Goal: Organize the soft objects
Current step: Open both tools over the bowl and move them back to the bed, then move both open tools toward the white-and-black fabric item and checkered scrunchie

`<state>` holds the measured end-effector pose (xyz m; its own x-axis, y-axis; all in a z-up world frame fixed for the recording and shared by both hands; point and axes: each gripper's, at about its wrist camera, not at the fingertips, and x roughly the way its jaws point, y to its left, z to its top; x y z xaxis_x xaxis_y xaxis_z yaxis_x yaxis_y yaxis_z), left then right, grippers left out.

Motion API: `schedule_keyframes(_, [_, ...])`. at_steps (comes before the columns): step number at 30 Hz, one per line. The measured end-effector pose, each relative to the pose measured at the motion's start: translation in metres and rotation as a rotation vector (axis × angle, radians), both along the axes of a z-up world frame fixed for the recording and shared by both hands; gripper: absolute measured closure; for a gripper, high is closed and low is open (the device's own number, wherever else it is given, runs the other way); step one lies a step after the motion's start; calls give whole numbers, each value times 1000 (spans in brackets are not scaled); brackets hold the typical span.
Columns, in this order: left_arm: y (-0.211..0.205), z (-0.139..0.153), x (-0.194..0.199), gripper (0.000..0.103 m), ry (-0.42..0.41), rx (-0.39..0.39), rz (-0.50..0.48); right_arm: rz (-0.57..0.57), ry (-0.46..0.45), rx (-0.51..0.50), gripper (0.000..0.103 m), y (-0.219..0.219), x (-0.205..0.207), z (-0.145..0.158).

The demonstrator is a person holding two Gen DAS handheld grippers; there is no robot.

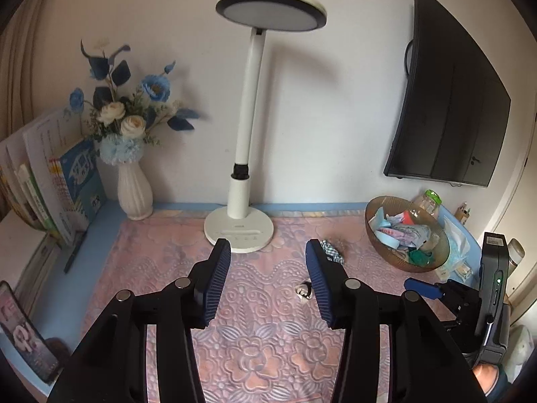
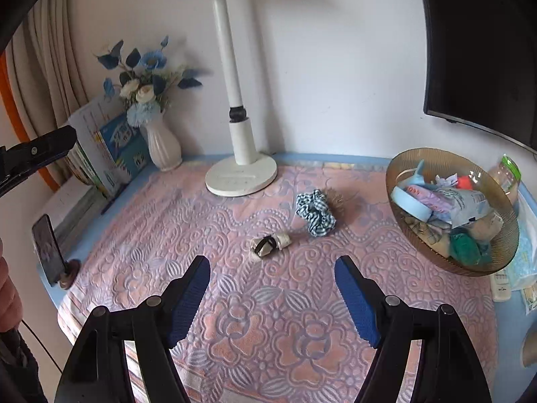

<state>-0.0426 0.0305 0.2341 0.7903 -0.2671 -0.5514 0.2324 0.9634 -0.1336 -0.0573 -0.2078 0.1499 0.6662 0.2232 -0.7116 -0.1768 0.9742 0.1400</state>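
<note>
Blue ribbed pads frame both views: my right hand-held gripper (image 2: 272,268) hangs spread wide and holds nothing, above the pink quilted mat (image 2: 268,319) on the desk. My left hand-held gripper (image 1: 268,252) is likewise spread and holds nothing, hovering over the same mat.

Task items on the mat: a small cream roll (image 2: 268,245) with a dark band lies just ahead of my right pads; a blue checked scrunchie (image 2: 315,213) lies beyond it, nearer the lamp (image 2: 241,176), with something brown and fuzzy touching its far side — too blurred to name. The bowl (image 2: 500,211) at the right already holds a pile of soft bits, so I judge it the target bin.

Step in hand, as I judge it: pick the roll with the right hand-held gripper.
- Come down straight, pads either side of the roll, across its short axis.
- Close gently; it should squash, so grip until firm, no harder.
- Keep the pads off the mat, or the fabric may lift with it.

Room: open mat ahead of and left of the roll. Lamp base stands behind, well apart from the roll. The bowl rim stands high; I would lift clear of it before crossing. Clutter crowds the desk edge right of the bowl.
</note>
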Motion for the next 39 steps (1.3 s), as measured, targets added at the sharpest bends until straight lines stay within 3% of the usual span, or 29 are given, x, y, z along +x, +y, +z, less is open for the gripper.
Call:
schedule_keyframes(4, [-8,-53,26,59,84,-47,-50,-41,46,-62,28,5,16,-23])
schedule_keyframes(13, [-55,-164,99,59,233,-104,-175,-179,136,-125,28,-36,65,-91])
schedule_keyframes(16, [-56,-190,102,59,244,-94,-173,-204,130,-85,27,-46,69,-112])
schedule_keyframes(18, [-57,-205,106,59,306,-44,-134,-213,159,-62,23,-49,72,-126])
schedule_keyframes(20, [-57,-203,104,59,293,-63,-145,-214,158,-82,22,-48,75,-125])
schedule_keyframes(22, [-59,-196,98,59,246,-44,-139,-202,149,-100,15,-44,74,-124])
schedule_keyframes(25, [-64,-194,92,59,219,-3,-139,-179,156,-133,15,-36,74,-125])
schedule_keyframes(31, [-70,-199,97,59,239,36,-149,-170,168,-135,14,-36,74,-127])
schedule_keyframes(39, [-57,-206,110,59,300,-33,-133,-175,166,-135,14,-33,76,-127])
